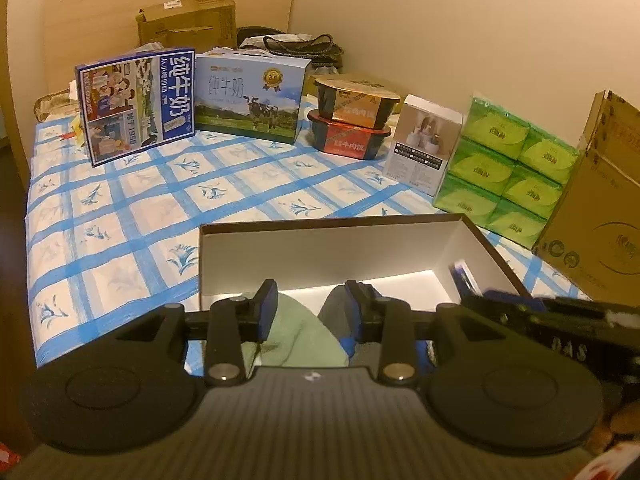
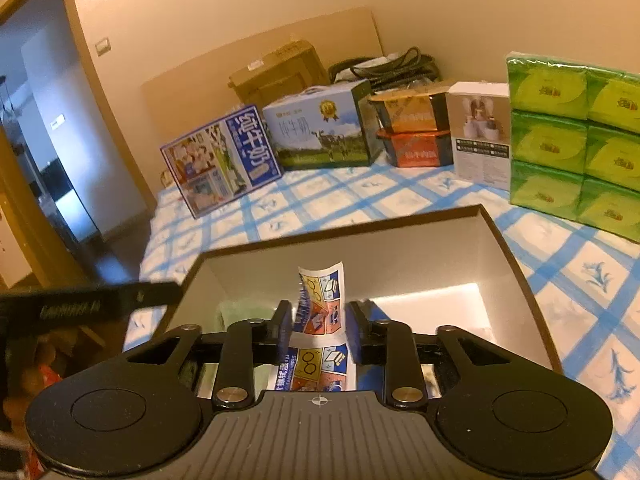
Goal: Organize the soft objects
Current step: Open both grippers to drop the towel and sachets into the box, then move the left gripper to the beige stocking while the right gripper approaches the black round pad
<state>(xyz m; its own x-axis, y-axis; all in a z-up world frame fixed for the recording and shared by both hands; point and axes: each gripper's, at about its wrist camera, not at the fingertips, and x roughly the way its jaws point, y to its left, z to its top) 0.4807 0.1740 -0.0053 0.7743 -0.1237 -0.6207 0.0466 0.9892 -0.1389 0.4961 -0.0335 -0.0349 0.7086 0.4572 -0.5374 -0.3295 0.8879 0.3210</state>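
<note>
The left gripper (image 1: 308,308) is hovering with fingers apart over a green cloth (image 1: 304,340) in the box (image 1: 320,240). The right gripper (image 2: 318,326) is hanging spread, a wipes pack (image 2: 320,308) standing between its fingers.

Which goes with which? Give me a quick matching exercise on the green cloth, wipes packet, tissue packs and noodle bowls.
1 green cloth
2 wipes packet
3 tissue packs
4 noodle bowls

a stacked in two, far side of bed
b between the right gripper fingers
c between the left gripper fingers
d green bundle beside the white carton

Pairs: 1-c, 2-b, 3-d, 4-a
</note>
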